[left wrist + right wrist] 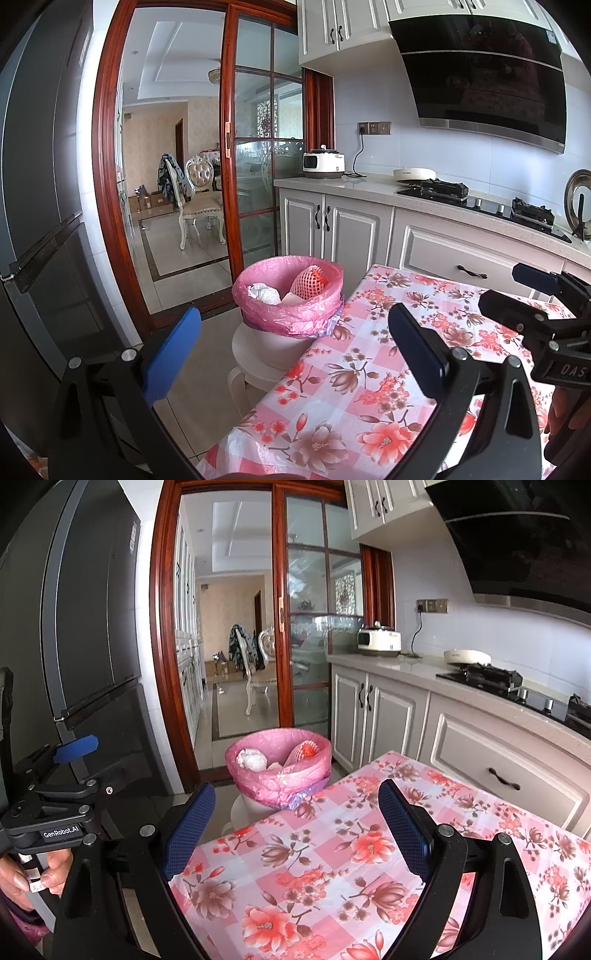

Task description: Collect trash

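Kitchen with a dark fridge (85, 627) along the left wall, red-framed sliding glass door (258, 147) straight ahead, white cabinets (332, 225) and black range hood (487, 74) on the right. Gas stove (476, 201) set into the far worktop, white cooker (324, 164) at its far end by the door.

Nearer, counter (332, 856) under a pink floral checked cloth, its bare top filling the lower right of both views. Just past its far left corner, trash bin (288, 306) lined with a pink bag, standing on a white stool (258, 354). Inside the bin: crumpled white paper (263, 293) on the left, red fruit in a foam net sleeve (309, 282) on the right.

Left gripper (291, 354) held over the counter's left edge, blue fingers (171, 354) spread wide apart, nothing between them. Right gripper (295, 830) over the counter's near left corner, fingers (404, 834) likewise released and empty. Hand (40, 871) gripping the left gripper's handle, seen at the left of the right wrist view.
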`<state>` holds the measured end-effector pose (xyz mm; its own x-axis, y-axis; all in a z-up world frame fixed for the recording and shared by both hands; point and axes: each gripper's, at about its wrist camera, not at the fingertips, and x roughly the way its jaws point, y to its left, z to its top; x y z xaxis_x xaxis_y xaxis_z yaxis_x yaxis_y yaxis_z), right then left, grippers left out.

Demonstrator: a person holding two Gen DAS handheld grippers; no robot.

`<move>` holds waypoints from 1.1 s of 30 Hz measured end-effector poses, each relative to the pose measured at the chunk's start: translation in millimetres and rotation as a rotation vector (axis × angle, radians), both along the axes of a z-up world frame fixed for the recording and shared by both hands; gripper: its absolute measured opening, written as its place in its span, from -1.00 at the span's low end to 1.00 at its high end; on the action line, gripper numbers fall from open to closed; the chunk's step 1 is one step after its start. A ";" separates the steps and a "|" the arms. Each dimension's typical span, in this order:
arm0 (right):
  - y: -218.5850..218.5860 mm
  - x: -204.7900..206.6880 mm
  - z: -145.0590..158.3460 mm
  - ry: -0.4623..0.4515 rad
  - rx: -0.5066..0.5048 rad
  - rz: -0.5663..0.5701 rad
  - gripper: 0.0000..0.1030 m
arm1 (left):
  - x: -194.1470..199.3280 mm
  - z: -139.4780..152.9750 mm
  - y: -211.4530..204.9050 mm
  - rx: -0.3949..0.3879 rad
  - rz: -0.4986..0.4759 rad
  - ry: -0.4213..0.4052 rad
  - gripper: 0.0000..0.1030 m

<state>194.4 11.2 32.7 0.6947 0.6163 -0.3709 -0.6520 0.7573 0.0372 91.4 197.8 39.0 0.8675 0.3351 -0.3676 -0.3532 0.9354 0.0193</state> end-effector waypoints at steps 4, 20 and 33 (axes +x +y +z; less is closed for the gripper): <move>-2.8 -0.3 1.8 -0.008 0.015 -0.007 0.65 | -0.7 2.9 -0.5 0.004 0.006 -0.019 0.91; -6.2 -3.2 1.7 -0.024 0.021 -0.010 0.65 | -3.1 1.1 -2.9 0.006 0.002 -0.028 0.91; -7.0 -4.8 1.7 -0.020 0.020 -0.007 0.65 | -1.7 -3.1 -2.6 0.010 0.024 -0.026 0.91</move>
<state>189.6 4.3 34.4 0.7064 0.6186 -0.3440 -0.6474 0.7611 0.0393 89.7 195.2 35.9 0.8683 0.3594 -0.3419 -0.3761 0.9264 0.0187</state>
